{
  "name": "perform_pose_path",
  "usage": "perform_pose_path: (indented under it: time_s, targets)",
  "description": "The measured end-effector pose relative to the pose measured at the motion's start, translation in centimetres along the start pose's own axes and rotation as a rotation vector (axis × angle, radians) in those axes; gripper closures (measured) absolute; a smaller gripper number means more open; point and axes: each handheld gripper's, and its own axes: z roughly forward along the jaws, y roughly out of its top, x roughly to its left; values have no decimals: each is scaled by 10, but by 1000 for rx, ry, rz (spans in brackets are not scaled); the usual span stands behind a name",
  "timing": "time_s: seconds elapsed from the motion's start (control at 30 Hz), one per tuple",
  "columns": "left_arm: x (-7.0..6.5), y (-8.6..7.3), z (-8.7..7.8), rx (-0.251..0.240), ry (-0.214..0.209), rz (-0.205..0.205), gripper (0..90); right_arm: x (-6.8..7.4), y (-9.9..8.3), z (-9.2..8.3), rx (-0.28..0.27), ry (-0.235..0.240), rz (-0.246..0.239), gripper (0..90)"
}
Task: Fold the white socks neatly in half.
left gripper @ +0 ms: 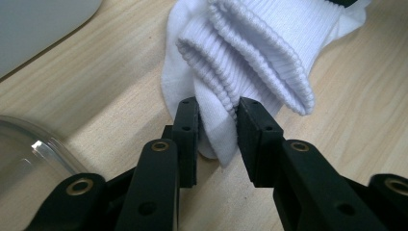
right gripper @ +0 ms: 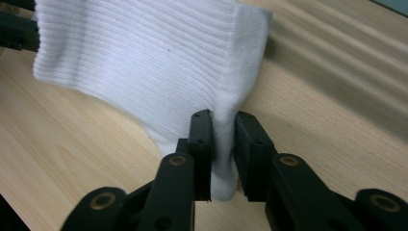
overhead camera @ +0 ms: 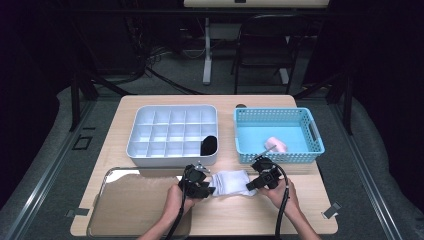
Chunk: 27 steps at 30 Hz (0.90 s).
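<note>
A: Item one, largest: the bench (overhead camera: pixel 300 210). On it we list the grey compartment tray (overhead camera: pixel 172 132) with a dark thing (overhead camera: pixel 209 145) in its near right cell, the blue basket (overhead camera: pixel 278 135) holding a pink thing (overhead camera: pixel 276 145), and the clear tray (overhead camera: pixel 125 200) at our near left.

B: Risk for that entry?

A: We judge the tray and the basket stand close behind the work; a lift that swings wide could drag fabric across either rim.

B: Next item.

A: The white socks (overhead camera: pixel 230 182), a folded stack lying on the bench between our two hands, just in front of the tray and basket. We judge the layers may separate: the ribbed cuffs fan open at the left end, so a grip on one layer could leave the rest behind or undo the fold.

B: And the smallest?

A: Left gripper (left gripper: pixel 218 130): fingers (left gripper: pixel 187 130) closed on a thin fold of sock at the cuff end, cloth pinched between them. Right gripper (right gripper: pixel 222 144): fingers (right gripper: pixel 199 144) clamped on the opposite edge, with a nub of fabric poking out below. We judge both bites shallow; uneven pulling could slip one free.
</note>
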Motion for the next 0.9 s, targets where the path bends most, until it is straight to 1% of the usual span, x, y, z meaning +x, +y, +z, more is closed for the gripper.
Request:
perform_pose_path:
  time_s: [0.03, 0.1, 0.13, 0.17, 0.2, 0.23, 0.27, 0.3, 0.33, 0.37, 0.4, 0.43, 0.47, 0.5, 0.53, 0.57, 0.6, 0.63, 0.67, 0.7, 0.73, 0.77, 0.8, 0.83, 0.87, 0.9]
  targets:
    - [0, 0, 0, 1, -3, -1, 714, 1, 0, 0, -4, -2, 2, 813]
    - [1, 0, 0, -1, -10, -6, 721, 2, 0, -2, 5, -10, -4, 823]
    - [1, 0, 0, -2, -13, -11, 723, 2, 1, -2, 0, -1, 2, 825]
    - [2, 0, 0, -3, -15, -12, 725, 2, 1, -3, -8, 13, 18, 827]
    - [2, 0, 0, -3, -15, -10, 727, 2, 1, -6, -6, 17, 15, 828]
    - [2, 0, 0, -5, -16, -11, 730, 3, 1, -8, -19, 28, 15, 828]
    - [1, 0, 1, -11, -19, -18, 730, 2, 1, -11, -7, 3, -6, 828]
    - [2, 0, 1, -12, -21, -21, 731, 4, 2, -13, -28, 23, 8, 828]
    - [2, 0, 1, -14, -24, -24, 731, 6, 2, -15, -41, 31, 7, 828]
    - [3, 0, 1, -15, -25, -23, 732, 7, 2, -18, -34, 18, -5, 828]
    - [3, 0, 1, -16, -26, -25, 732, 9, 2, -20, -40, 17, -11, 828]
    - [3, 0, 1, -17, -26, -25, 732, 11, 2, -22, -54, 29, -7, 829]
    - [3, 0, 1, -17, -27, -25, 732, 13, 3, -23, -50, 22, -17, 828]
    - [3, 0, 1, -17, -27, -26, 732, 13, 3, -26, -50, 30, -32, 829]
    - [3, 0, 1, -17, -26, -27, 733, 15, 3, -27, -68, 41, -21, 829]
    - [4, 0, 1, -15, -27, -26, 732, 16, 3, -30, -62, 43, -35, 829]
    - [3, 0, 2, -21, -29, -36, 733, 19, 3, -31, -81, 42, -32, 829]
    - [4, 0, 2, -20, -33, -38, 732, 21, 3, -32, -96, 55, -34, 830]
    - [4, 0, 2, -20, -34, -41, 732, 24, 4, -35, -97, 57, -54, 830]
    - [4, 0, 2, -22, -36, -43, 732, 27, 4, -36, -116, 62, -54, 831]
    - [4, 0, 2, -21, -38, -45, 732, 29, 5, -37, -125, 62, -69, 832]
    - [4, 0, 2, -21, -38, -48, 731, 34, 5, -39, -165, 64, -73, 834]
    - [4, 0, 3, -22, -37, -47, 731, 37, 6, -40, -170, 60, -87, 834]
    - [3, 1, 3, -24, -36, -47, 730, 43, 7, -41, -180, 42, -111, 835]
    - [3, 1, 3, -20, -36, -38, 730, 49, 8, -40, -191, 47, -138, 835]
    - [2, 1, 3, -21, -36, -40, 731, 52, 9, -39, -189, 49, -149, 835]
